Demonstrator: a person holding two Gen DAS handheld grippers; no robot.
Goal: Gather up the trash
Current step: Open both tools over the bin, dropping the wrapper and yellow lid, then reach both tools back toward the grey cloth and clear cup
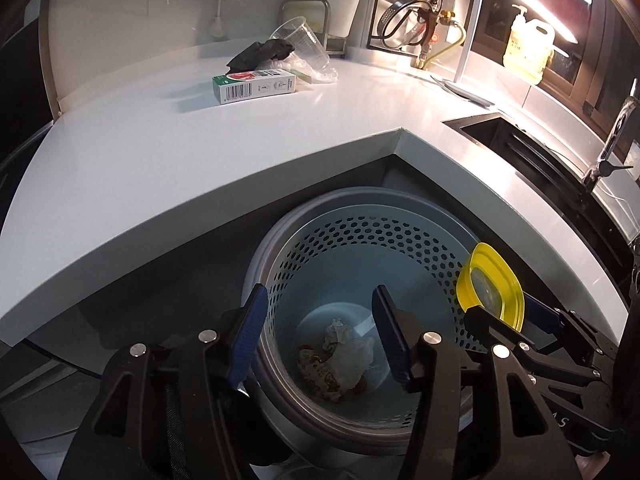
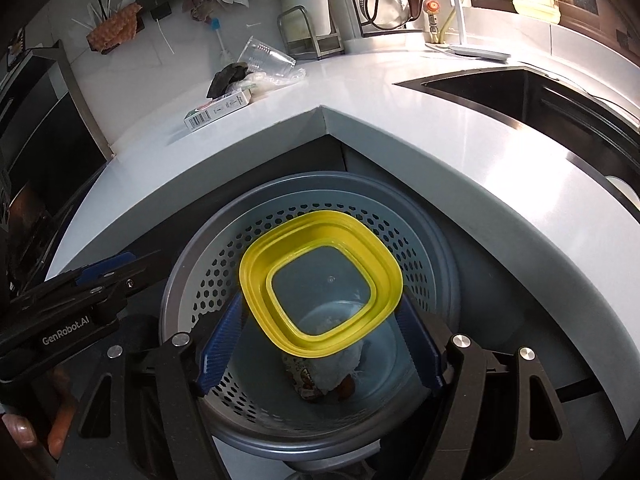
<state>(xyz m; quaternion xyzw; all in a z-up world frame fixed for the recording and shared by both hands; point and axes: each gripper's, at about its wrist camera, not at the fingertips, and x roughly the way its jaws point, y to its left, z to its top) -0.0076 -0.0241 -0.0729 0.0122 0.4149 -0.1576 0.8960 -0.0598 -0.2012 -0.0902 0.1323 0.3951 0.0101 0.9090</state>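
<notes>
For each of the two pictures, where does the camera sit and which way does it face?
Left wrist: on the left gripper, facing down into the perforated bin; its own open fingers show, nothing between them.
Right wrist: on the right gripper, above the same bin, its fingers gripping a yellow container.
Shared: bin, crumpled trash, container, white counter, green box.

1. A strip light [image 1: 548,20] at upper right is the main source, blown out to white.
2. Glare spreads over the bench [image 1: 404,80] beneath it.
3. The left side and the bin [image 2: 224,412] under the bench sit in shadow.
4. Fisheye bending curves the bench edges; corners vignette black.
5. Focus is sharp, without motion blur.
</notes>
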